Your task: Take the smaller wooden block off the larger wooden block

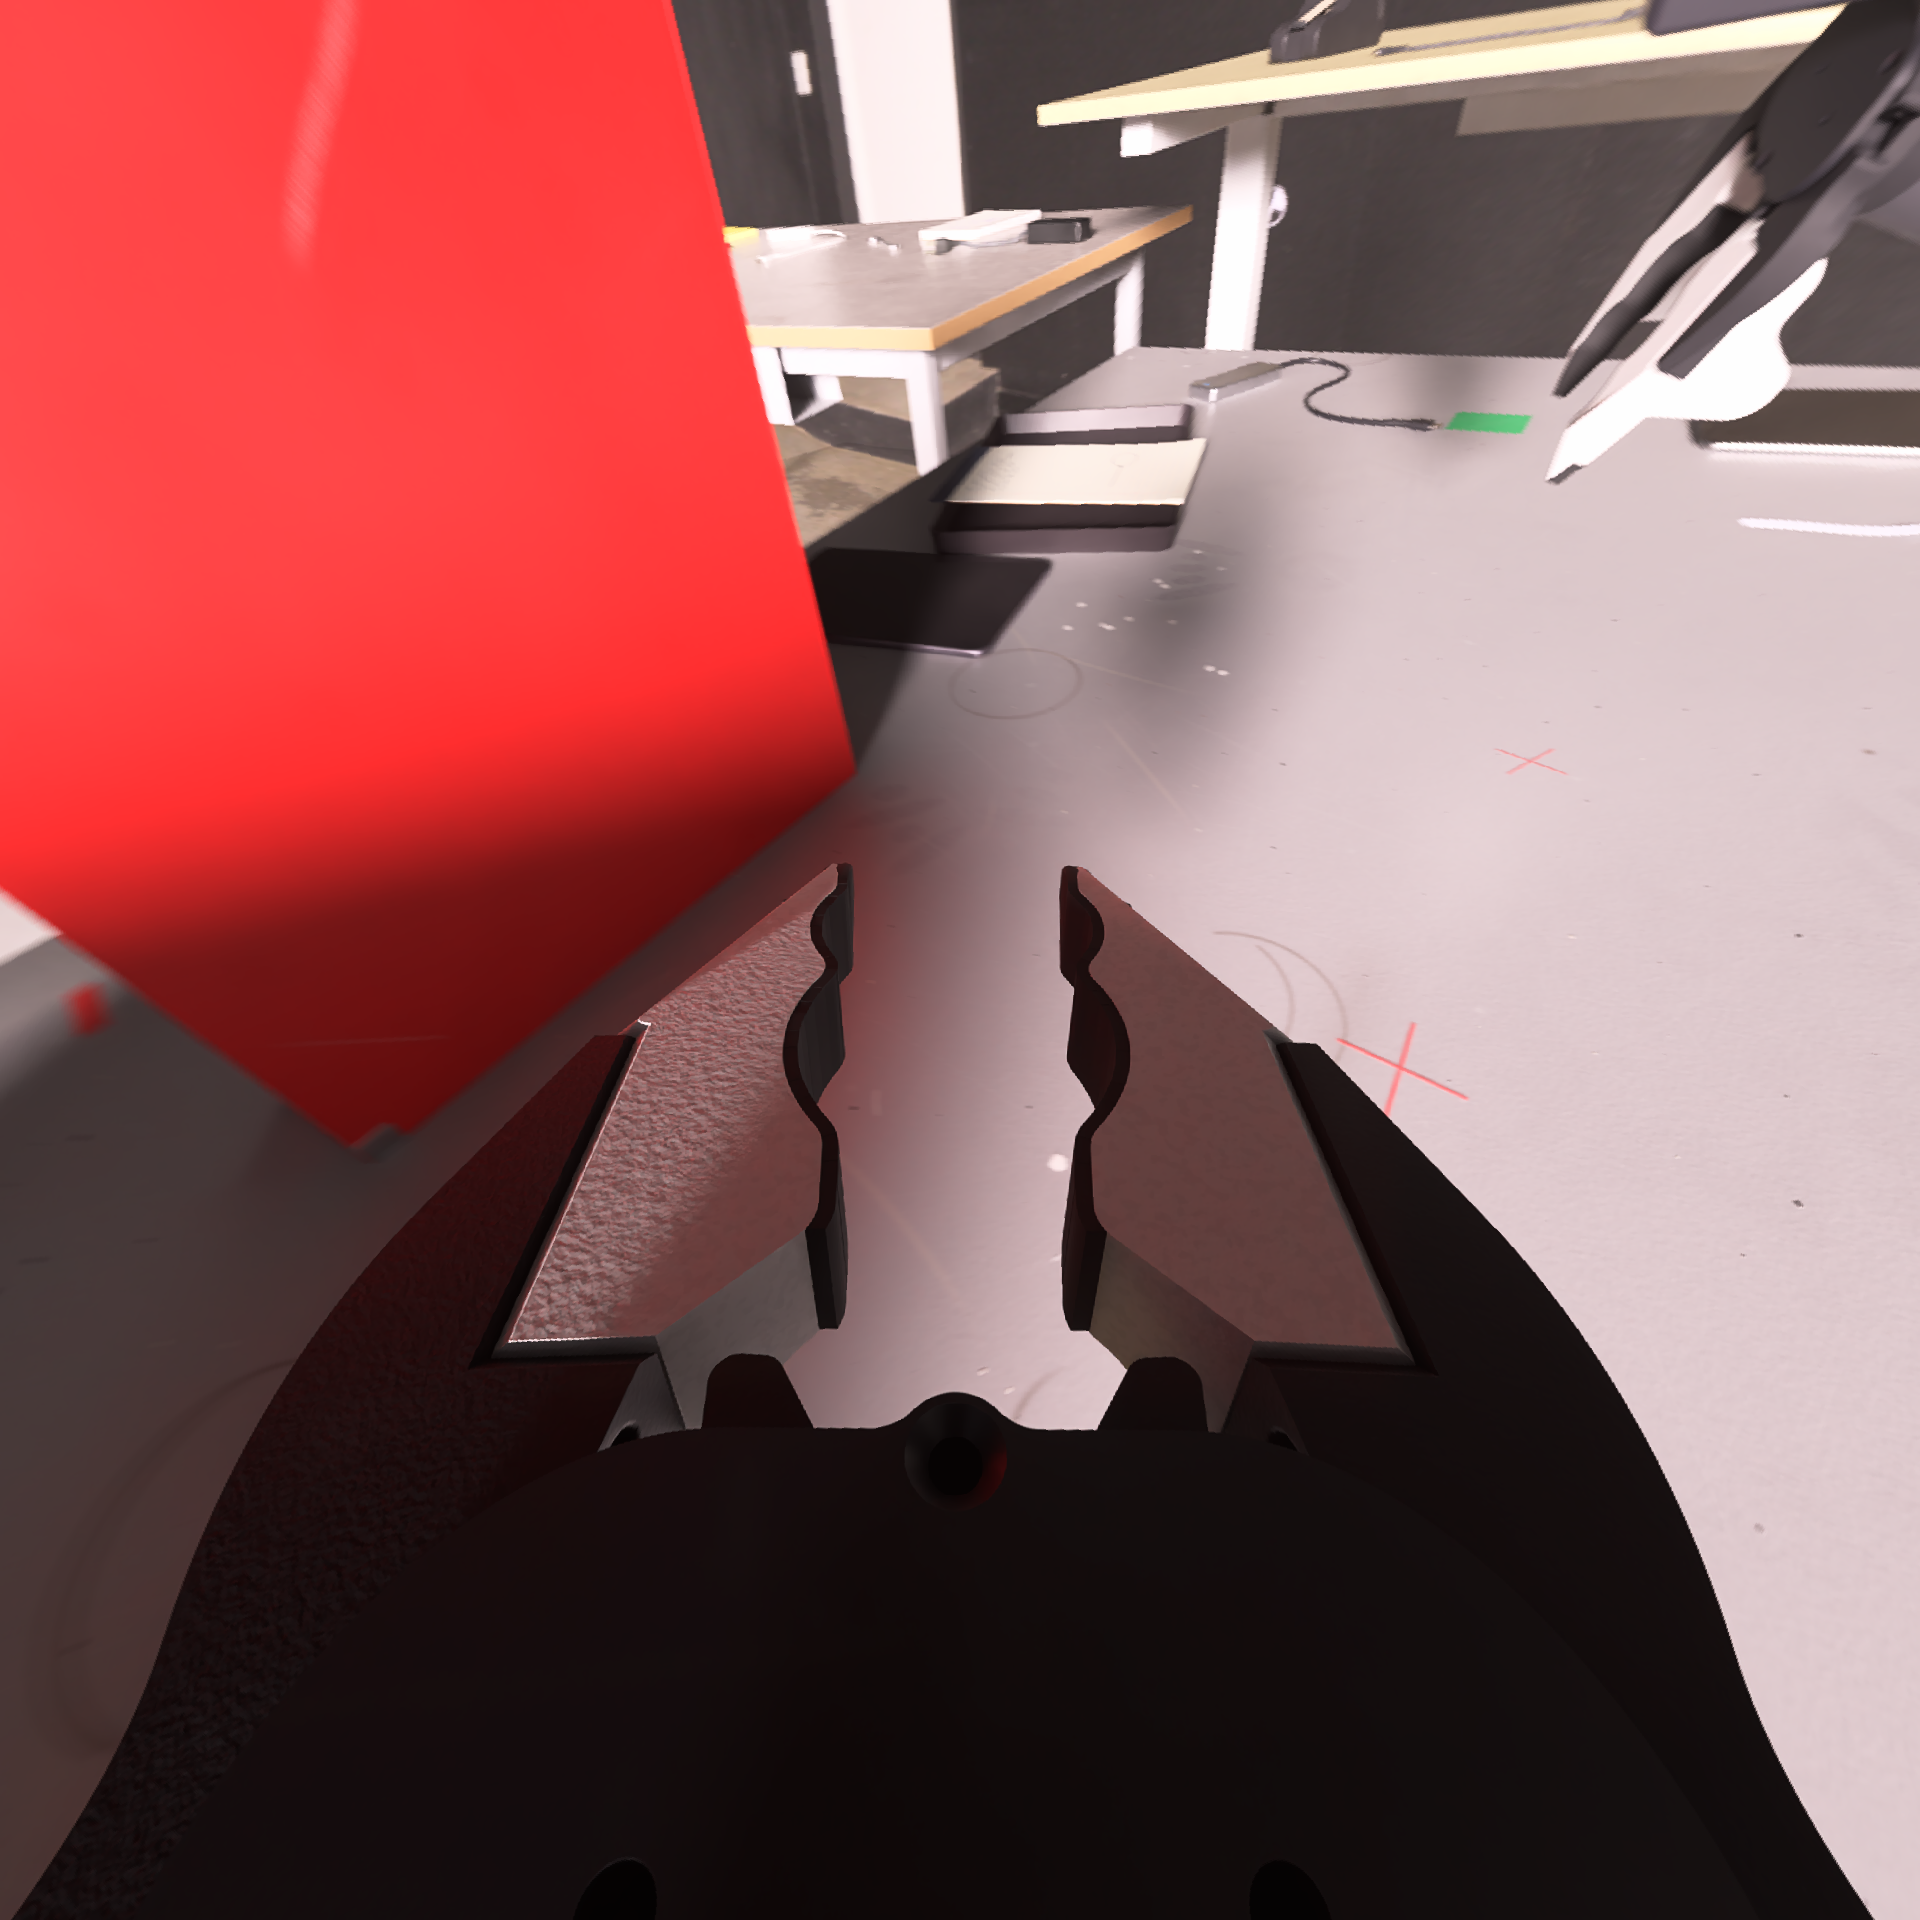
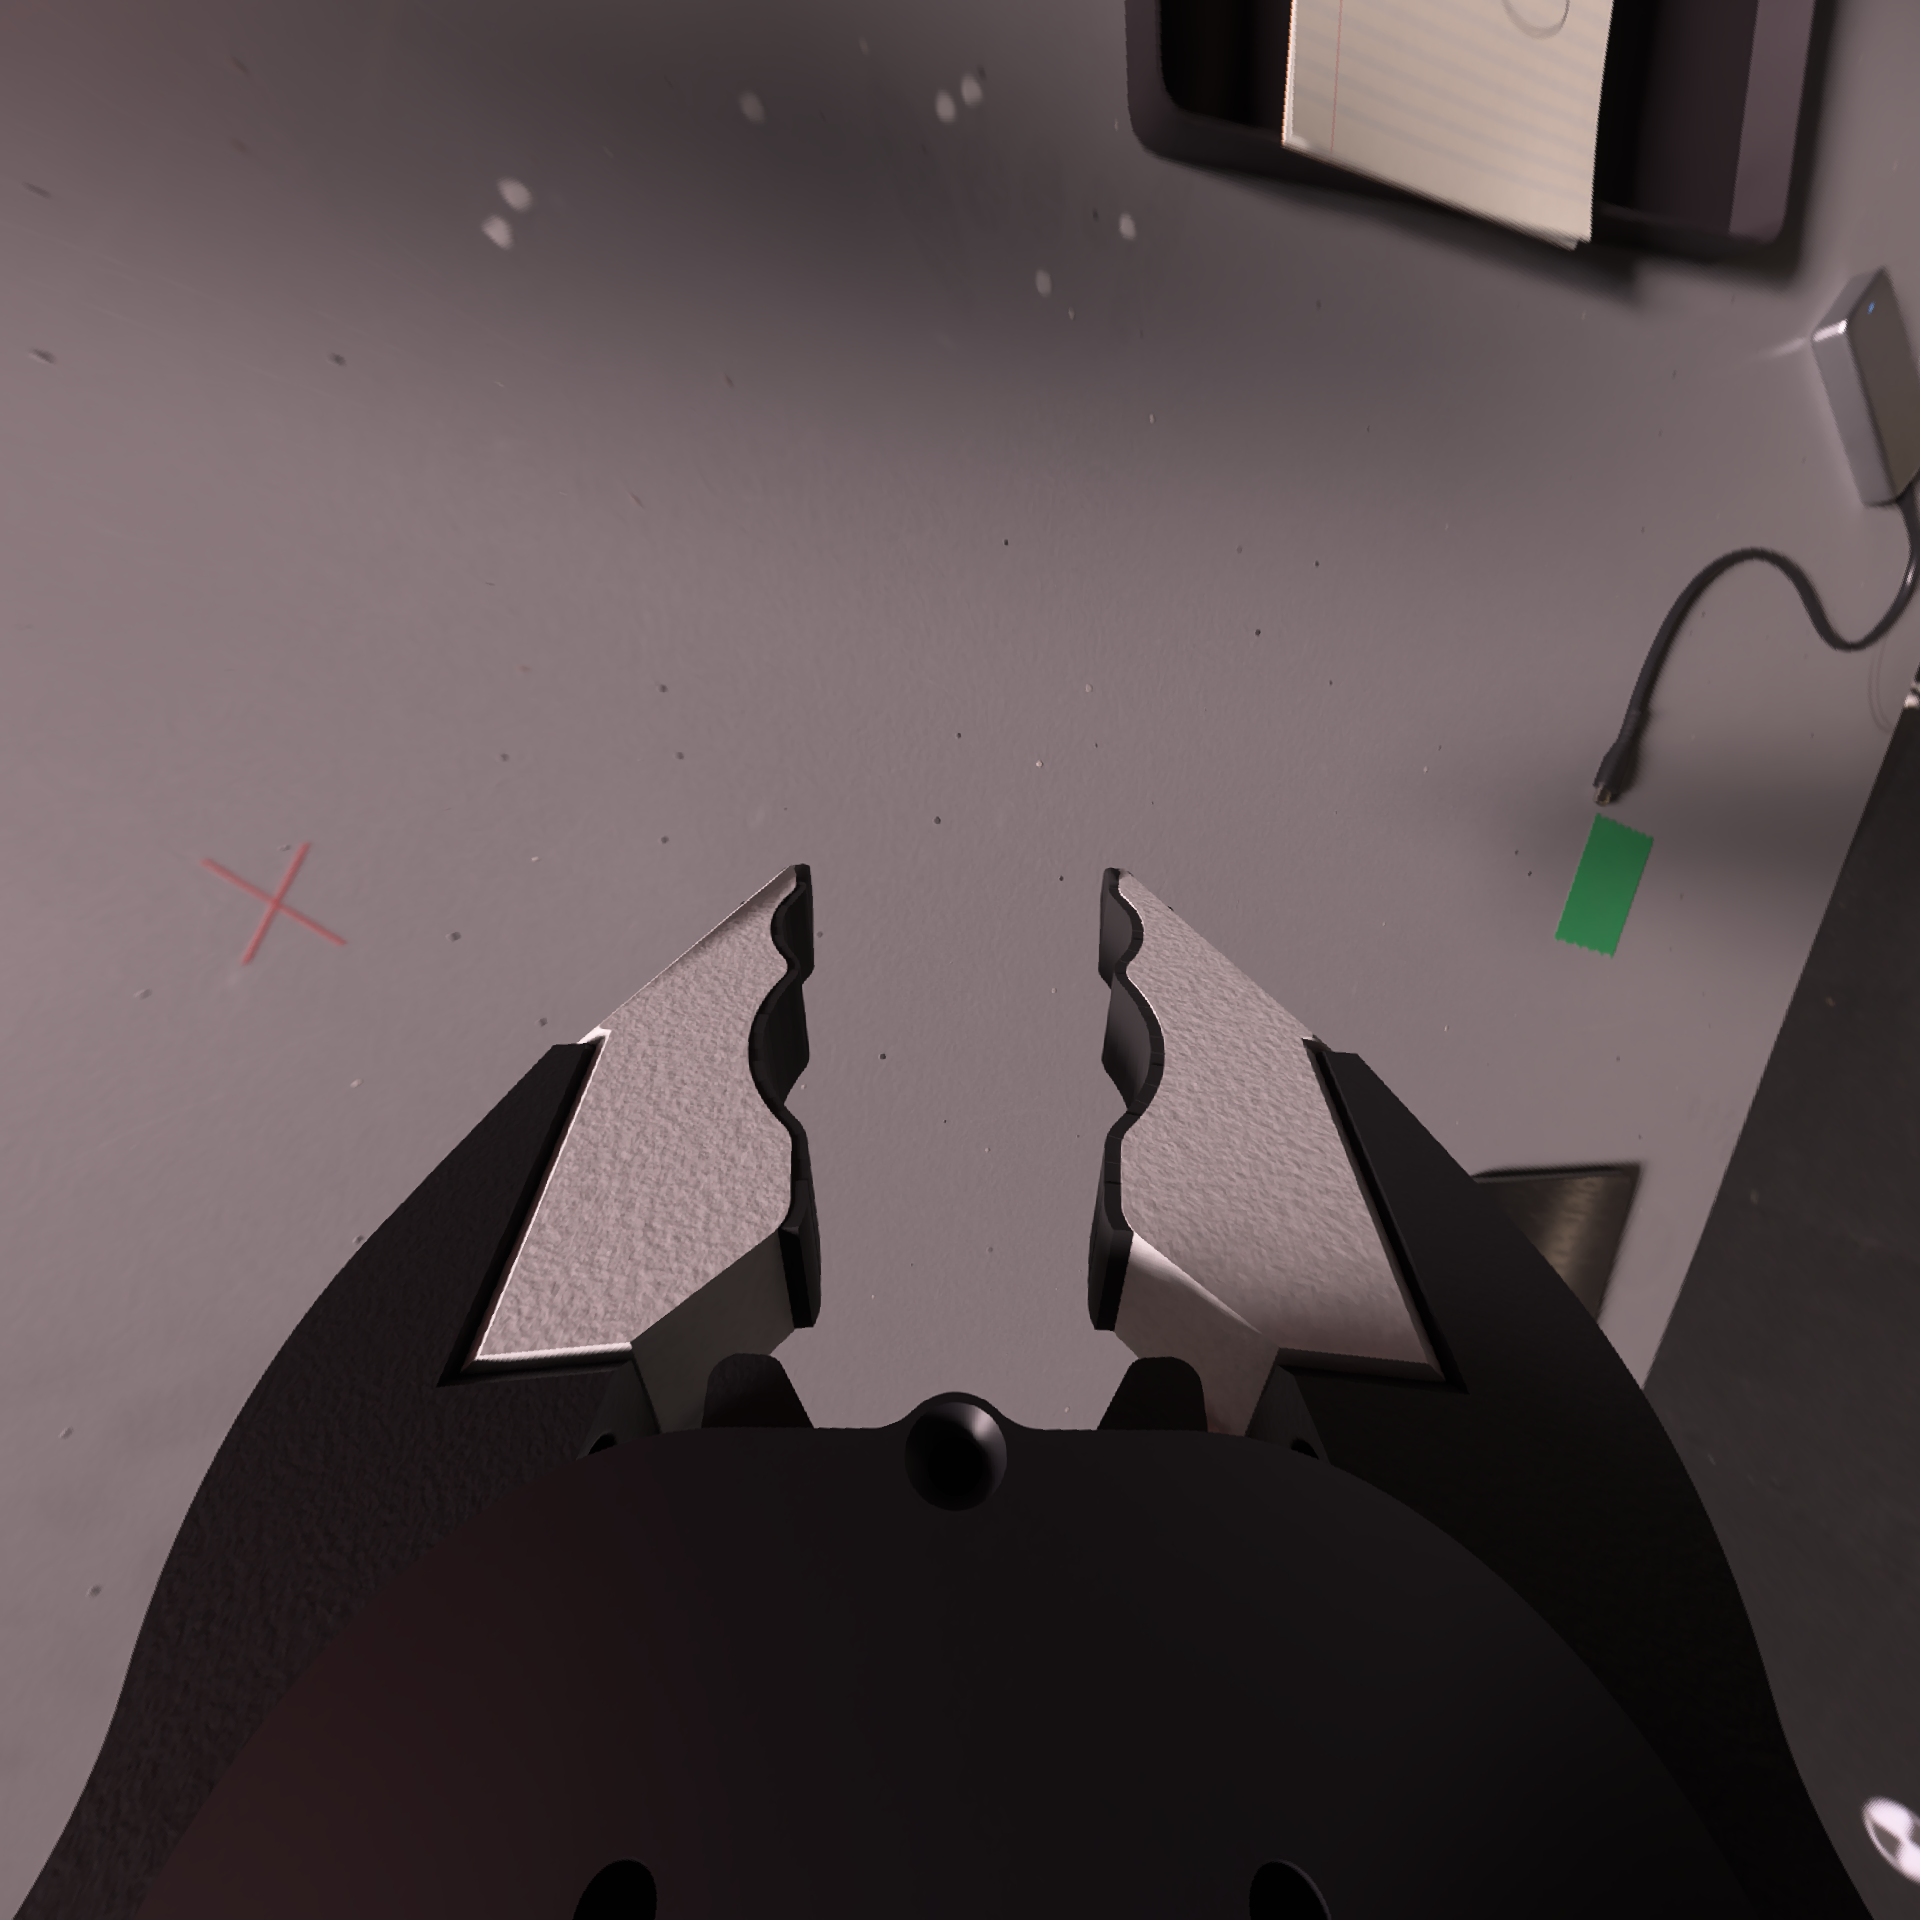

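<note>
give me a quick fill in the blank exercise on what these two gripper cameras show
1. The large flat block standing beside the left gripper is coloured ____.
2. Both the left gripper and the right gripper have their fingers ____, with nothing between them.
3. The small tape strip on the grey table, near the black cable's plug, is coloured ____.
4. The thin cross marked on the table left of the right gripper is coloured ____.

Missing words: red; open; green; red
</note>
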Available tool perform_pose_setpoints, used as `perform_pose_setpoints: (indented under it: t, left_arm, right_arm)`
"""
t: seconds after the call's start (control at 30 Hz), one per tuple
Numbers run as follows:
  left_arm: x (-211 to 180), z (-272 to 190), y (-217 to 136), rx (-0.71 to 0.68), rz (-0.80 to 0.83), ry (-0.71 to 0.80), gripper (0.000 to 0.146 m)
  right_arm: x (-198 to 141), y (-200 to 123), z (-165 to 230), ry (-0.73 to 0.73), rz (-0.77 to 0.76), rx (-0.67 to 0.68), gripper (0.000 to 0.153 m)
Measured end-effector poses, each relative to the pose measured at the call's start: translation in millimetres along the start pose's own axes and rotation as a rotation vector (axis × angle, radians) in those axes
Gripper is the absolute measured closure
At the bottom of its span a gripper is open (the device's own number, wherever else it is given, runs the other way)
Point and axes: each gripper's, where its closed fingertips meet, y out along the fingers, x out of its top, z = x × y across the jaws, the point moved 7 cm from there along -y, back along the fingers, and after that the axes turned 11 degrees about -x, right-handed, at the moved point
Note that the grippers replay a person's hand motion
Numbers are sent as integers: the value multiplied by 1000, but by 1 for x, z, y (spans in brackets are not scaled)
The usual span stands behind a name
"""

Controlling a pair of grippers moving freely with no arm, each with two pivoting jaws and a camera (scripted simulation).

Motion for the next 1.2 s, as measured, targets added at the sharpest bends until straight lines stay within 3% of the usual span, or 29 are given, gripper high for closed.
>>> perform_pose_setpoints:
  t: [0.1, 0.23, 0.4, 0.6, 0.73, 0.8, 0.9, 0.97, 1.1, 1.2]
  left_arm:
    - [29, 13, -31, 58, 16, 49, 105]
    - [56, 42, -81, 208, 97, 116, 99]
    - [50, 98, -156, 363, 317, 84, 84]
    - [-23, 168, -256, 505, 613, -140, 71]
    - [-96, 185, -305, 553, 909, -314, 61]
    - [-121, 184, -319, 539, 980, -369, 60]
    - [-148, 181, -331, 496, 1035, -435, 74]
    - [-165, 179, -330, 376, 1009, -531, 91]
    - [-172, 175, -326, 212, 990, -581, 129]
    - [-171, 175, -325, 159, 962, -582, 136]
  right_arm:
    - [-3, -17, -6, 20, -42, 80, 91]
    - [-24, -27, -29, 35, -40, 43, 86]
    - [-67, -11, -46, 80, 47, 77, 85]
    - [-90, 4, -41, 107, 13, 179, 101]
    - [-90, 10, -29, 154, -7, 348, 94]
    - [-93, 12, -26, 191, -5, 427, 94]
    - [-95, 13, -20, 180, 9, 472, 99]
    - [-95, 14, -13, 196, 6, 552, 108]
    - [-94, 14, 5, 274, -33, 604, 110]
    - [-92, 11, 19, 293, -64, 553, 124]
